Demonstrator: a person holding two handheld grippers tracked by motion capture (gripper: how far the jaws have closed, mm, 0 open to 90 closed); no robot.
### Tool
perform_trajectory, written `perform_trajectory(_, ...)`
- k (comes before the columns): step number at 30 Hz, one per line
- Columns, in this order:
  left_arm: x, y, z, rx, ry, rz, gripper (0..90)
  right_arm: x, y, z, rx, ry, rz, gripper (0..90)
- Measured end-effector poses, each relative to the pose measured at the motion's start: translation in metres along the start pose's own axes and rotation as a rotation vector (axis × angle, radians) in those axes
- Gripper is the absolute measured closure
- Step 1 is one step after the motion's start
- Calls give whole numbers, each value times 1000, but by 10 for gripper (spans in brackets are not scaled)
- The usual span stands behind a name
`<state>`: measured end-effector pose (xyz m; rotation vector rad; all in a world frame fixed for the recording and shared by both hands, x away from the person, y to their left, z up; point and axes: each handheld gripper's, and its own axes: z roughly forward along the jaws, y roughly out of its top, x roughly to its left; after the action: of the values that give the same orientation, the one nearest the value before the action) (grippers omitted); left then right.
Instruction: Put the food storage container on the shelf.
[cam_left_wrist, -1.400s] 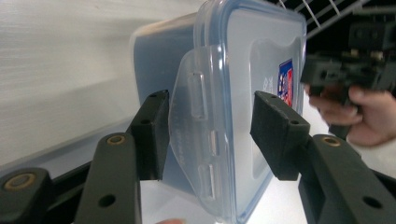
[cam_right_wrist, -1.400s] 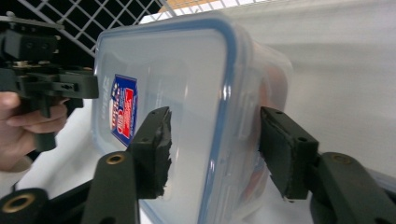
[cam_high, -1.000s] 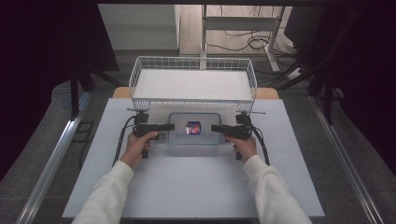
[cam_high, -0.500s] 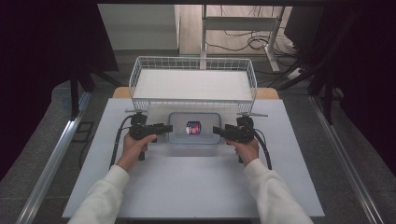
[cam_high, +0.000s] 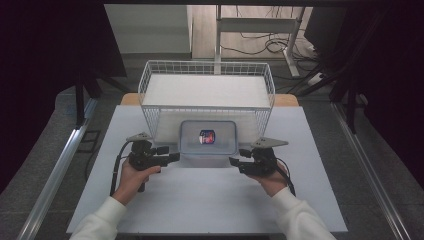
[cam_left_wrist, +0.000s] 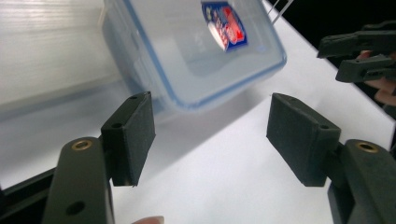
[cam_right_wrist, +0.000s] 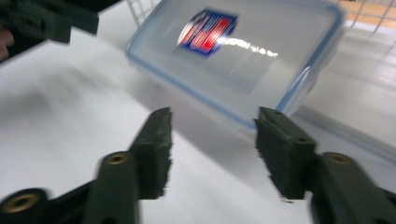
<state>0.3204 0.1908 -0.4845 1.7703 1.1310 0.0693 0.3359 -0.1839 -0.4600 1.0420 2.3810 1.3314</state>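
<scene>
At table centre, box: a clear lidded box (cam_high: 208, 138) with a blue rim and a red-blue label (cam_high: 207, 136) sits on the white table (cam_high: 200, 200), its far side against the front of the wire basket (cam_high: 150, 85).
Lid: seems seated, though the right gripper view is blurred, so I can't be sure.
Left gripper: the left gripper (cam_high: 172, 157) sits just off the box's left near corner, jaws spread wide, gripping nothing; in its own view the corner lies just past the left pad (cam_left_wrist: 130, 135).
Right gripper: the right gripper (cam_high: 235, 162) is near the right near corner, jaws apart and empty.
Hands: each hand (cam_high: 132, 177) wraps a handle, cables trailing.
Risk: smooth rounded corners could slip from the pads; closing one side first would likely push the box askew against the basket wire.
</scene>
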Motion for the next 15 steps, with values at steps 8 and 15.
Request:
perform_trajectory(8, -20, -19, -11, 33, 44, 66, 301, 24, -12, 19, 118, -8, -137, 766)
perform_trajectory(15, -35, -37, -21, 67, 69, 100, 290, 43, -8, 44, 165, 21, -176, 875)
